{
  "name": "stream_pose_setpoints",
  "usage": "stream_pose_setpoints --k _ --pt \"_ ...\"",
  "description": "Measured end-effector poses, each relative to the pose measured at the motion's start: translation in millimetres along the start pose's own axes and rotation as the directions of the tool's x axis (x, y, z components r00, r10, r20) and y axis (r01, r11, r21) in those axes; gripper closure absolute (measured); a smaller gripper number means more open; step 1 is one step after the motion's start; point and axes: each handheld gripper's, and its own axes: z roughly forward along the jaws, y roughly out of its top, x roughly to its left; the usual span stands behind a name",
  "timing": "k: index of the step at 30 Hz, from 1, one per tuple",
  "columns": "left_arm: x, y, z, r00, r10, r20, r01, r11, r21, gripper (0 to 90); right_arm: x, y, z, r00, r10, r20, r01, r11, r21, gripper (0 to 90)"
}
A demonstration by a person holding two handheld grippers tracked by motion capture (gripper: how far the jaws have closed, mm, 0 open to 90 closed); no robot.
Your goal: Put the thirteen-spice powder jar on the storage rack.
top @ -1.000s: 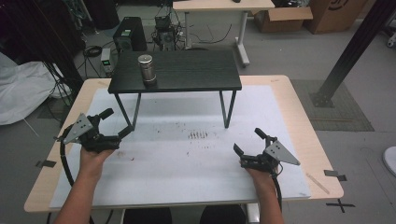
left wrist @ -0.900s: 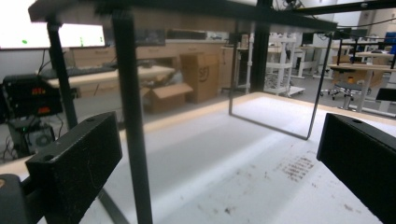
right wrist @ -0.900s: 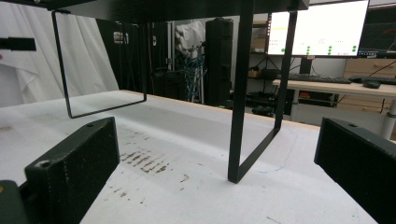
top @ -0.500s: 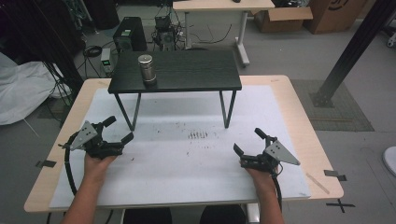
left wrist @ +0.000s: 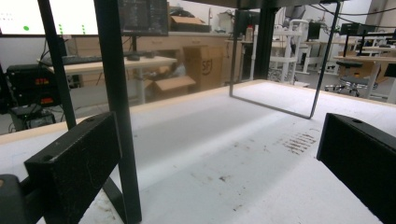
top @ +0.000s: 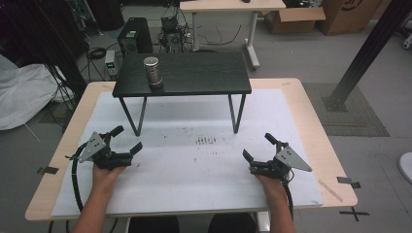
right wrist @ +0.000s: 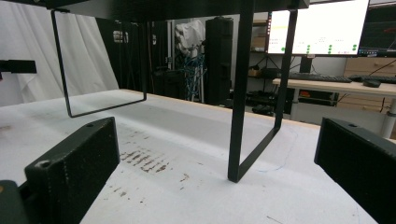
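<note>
Metal canister [top: 152, 71]: upright on black shelf [top: 194, 73], left end. Lies forward of and above left gripper [top: 125, 140], the nearer one; right gripper [top: 256, 147] well apart. Both fingers wide open, empty, low over desk [top: 194, 194].

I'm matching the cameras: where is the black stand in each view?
High view: black stand at far centre of the table.
Left gripper view: its near leg rises at left.
Right gripper view: its near leg stands at centre.
Shared landmark: the dark smudges on the white sheet.
</note>
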Motion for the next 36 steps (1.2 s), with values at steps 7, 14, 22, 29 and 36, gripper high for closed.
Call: stream_pose_setpoints --k 7,14,22,29,36 --pt "-1.5 -8.6 -0.8 1.0000 0.003 -0.003 -0.003 1.0000 -0.005 0.3 -0.1 0.0 0.1 1.0000 0.002 0.000 -0.002 1.000 0.001 0.0" --pt "-5.5 -9.9 -2.2 0.9990 0.031 -0.033 -0.032 0.9992 -0.022 0.2 -0.1 0.1 0.4 1.0000 0.001 0.000 -0.001 1.000 0.004 0.0" --pt "-7.1 -10.1 -2.2 0.9982 0.038 -0.046 -0.039 0.9990 -0.020 0.2 0.0 0.0 0.4 1.0000 0.000 0.000 0.000 1.000 0.006 0.0" --pt "-7.1 -10.3 -2.4 0.9980 0.038 -0.051 -0.039 0.9990 -0.022 0.2 0.0 0.0 0.4 1.0000 0.003 0.000 -0.003 1.000 0.007 0.0" --pt "-6.8 -10.3 -2.6 0.9981 0.034 -0.051 -0.036 0.9991 -0.024 0.2 0.1 0.0 0.3 1.0000 0.000 0.000 0.001 1.000 0.005 0.0"
